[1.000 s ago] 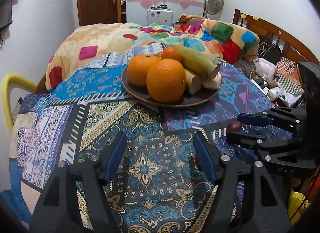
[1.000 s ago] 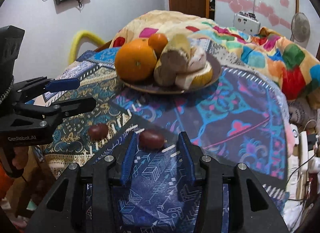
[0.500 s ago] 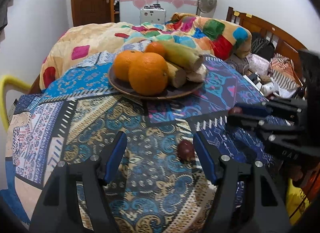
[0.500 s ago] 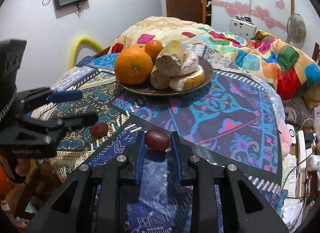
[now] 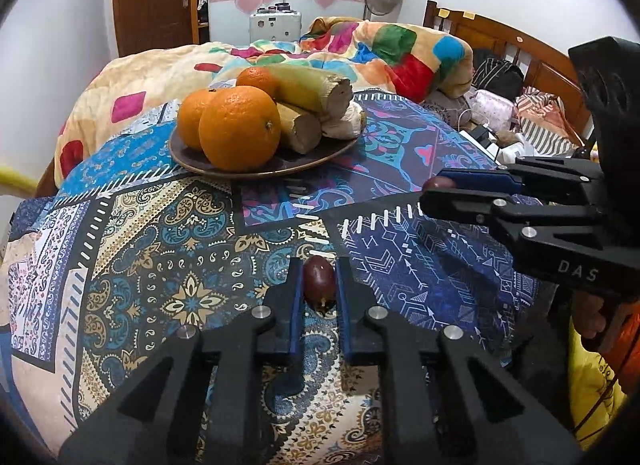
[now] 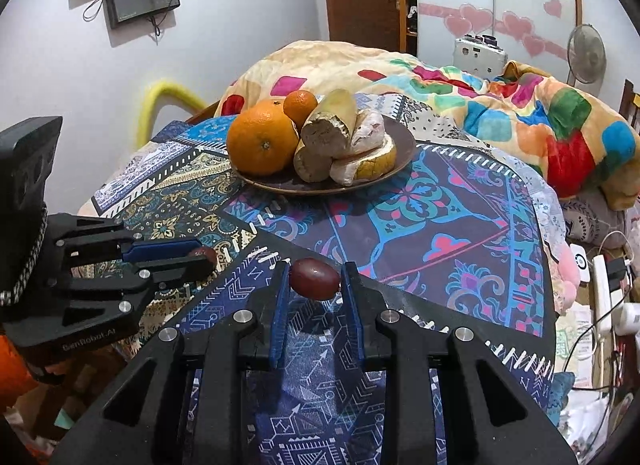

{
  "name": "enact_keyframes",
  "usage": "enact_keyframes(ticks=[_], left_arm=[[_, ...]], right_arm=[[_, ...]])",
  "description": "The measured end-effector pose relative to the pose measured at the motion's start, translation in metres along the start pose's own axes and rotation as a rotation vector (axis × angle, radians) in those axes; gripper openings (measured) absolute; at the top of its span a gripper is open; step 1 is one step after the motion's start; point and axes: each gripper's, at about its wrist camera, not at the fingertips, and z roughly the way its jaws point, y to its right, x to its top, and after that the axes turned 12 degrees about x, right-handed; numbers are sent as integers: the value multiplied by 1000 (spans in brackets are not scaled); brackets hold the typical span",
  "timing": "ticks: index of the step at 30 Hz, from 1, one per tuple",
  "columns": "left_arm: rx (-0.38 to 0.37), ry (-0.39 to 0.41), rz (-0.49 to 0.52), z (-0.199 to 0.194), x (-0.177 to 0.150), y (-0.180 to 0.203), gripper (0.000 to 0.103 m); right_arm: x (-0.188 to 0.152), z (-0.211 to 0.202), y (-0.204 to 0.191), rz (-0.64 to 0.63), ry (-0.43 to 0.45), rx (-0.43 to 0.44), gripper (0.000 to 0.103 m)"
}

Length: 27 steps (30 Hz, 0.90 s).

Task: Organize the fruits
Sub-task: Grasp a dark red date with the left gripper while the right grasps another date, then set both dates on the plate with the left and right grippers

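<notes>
We have one small dark-red fruit in each gripper. The left gripper (image 5: 316,285) has its fingers closed onto the left fruit (image 5: 319,282), which sits between the blue pads near the tips, low over the patterned cloth (image 5: 160,249) — whether it rests on the cloth or has just cleared it we cannot tell. The right gripper (image 6: 314,285) pinches the right fruit (image 6: 315,278) across its long axis, right at the fingertips and lifted clear of the cloth.

Both fruits look light, smooth-skinned and oval, probably firm with a little give — so we judge them easy to carry but apt to squirt out if squeezed hard or held off-centre. The best hold seems to be across the widest middle, pads flat on the skin; the right one, held by its ends, looks less secure. Ahead of both sets of fingers the plate (image 5: 280,167) carries oranges (image 5: 239,127) and cut pale pieces, leaving little bare rim for setting the fruits down.
</notes>
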Motion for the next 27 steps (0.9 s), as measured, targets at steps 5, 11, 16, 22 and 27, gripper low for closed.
enact_keyframes(ticks=[5, 11, 16, 22, 27], left_arm=[[19, 7, -34, -1, 5, -15, 14], [63, 9, -104, 5, 23, -55, 14], [107, 29, -127, 13, 46, -81, 14], [103, 48, -123, 24, 69, -93, 14], [99, 61, -106, 33, 80, -96, 14]], right_arm=[[6, 3, -1, -6, 13, 6, 24], [19, 11, -2, -21, 31, 4, 24], [34, 24, -2, -34, 26, 2, 24], [49, 37, -1, -36, 14, 2, 24], [57, 45, -2, -41, 3, -2, 24]])
